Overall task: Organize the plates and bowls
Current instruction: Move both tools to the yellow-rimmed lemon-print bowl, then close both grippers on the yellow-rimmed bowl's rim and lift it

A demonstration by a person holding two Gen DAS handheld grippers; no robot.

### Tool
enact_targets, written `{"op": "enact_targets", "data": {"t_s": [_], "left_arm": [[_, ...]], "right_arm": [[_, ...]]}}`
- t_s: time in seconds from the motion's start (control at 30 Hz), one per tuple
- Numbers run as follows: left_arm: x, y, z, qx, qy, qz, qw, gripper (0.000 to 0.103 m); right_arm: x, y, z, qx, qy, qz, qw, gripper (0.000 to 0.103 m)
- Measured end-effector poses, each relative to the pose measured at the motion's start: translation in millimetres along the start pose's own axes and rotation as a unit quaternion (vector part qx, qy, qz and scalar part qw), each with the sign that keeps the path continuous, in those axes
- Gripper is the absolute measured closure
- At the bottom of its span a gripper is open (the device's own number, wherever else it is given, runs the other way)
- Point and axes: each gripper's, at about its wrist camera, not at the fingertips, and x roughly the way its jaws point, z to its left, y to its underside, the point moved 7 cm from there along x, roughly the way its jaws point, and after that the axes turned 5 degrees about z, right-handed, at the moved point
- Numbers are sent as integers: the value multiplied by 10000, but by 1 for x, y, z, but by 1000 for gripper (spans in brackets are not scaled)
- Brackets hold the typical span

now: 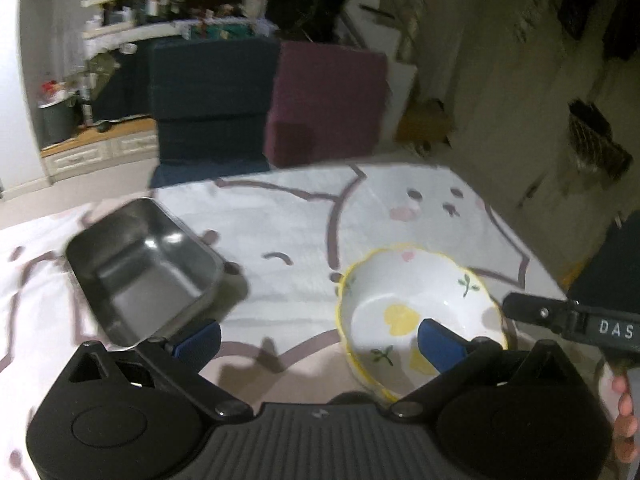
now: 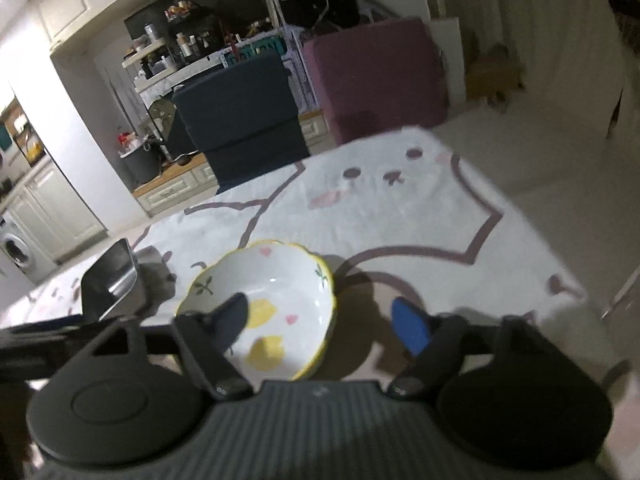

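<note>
I'm holding both grippers, left (image 1: 318, 340) and right (image 2: 326, 322), spread wide and gripping nothing, over the glossy scalloped ceramic bowl (image 2: 266, 304). A rectangular steel tray (image 1: 144, 268) is sitting beside it, seemingly tilted, on the printed cloth (image 1: 288, 216).

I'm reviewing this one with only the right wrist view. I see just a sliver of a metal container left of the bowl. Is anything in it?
Observer: No. The left wrist view looks straight into the metal container, and it is empty.
Operator: Is the left gripper holding anything?
Observer: No. The left gripper is open, with one finger by the container's near corner and the other over the floral bowl.
</note>
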Motion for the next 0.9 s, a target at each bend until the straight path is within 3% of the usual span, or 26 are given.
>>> {"op": "enact_targets", "data": {"t_s": [0.1, 0.17, 0.33, 0.43, 0.5, 0.53, 0.67, 0.9], "left_arm": [[20, -2, -1, -142, 314, 215, 9992, 6], [34, -2, -1, -158, 317, 407, 9985, 28], [58, 5, 2, -295, 391, 771, 9958, 56], [60, 5, 4, -318, 434, 743, 9958, 69], [60, 4, 1, -407, 718, 794, 9934, 84], [60, 4, 0, -428, 764, 819, 9928, 88], [60, 2, -10, -138, 499, 837, 9951, 91], [38, -8, -18, -124, 514, 626, 9966, 91]], "right_arm": [[10, 0, -1, -4, -40, 51, 10000, 36], [18, 2, -1, -24, -67, 103, 9999, 37], [39, 6, -1, -60, 16, 255, 9997, 42], [45, 8, -3, -3, -84, 336, 9994, 61], [49, 8, -5, 37, -81, 395, 9992, 79], [51, 8, -5, 54, -84, 419, 9991, 82], [54, 11, 0, -72, -73, 547, 9985, 88], [42, 8, 3, -257, 205, 446, 9985, 89]]}}
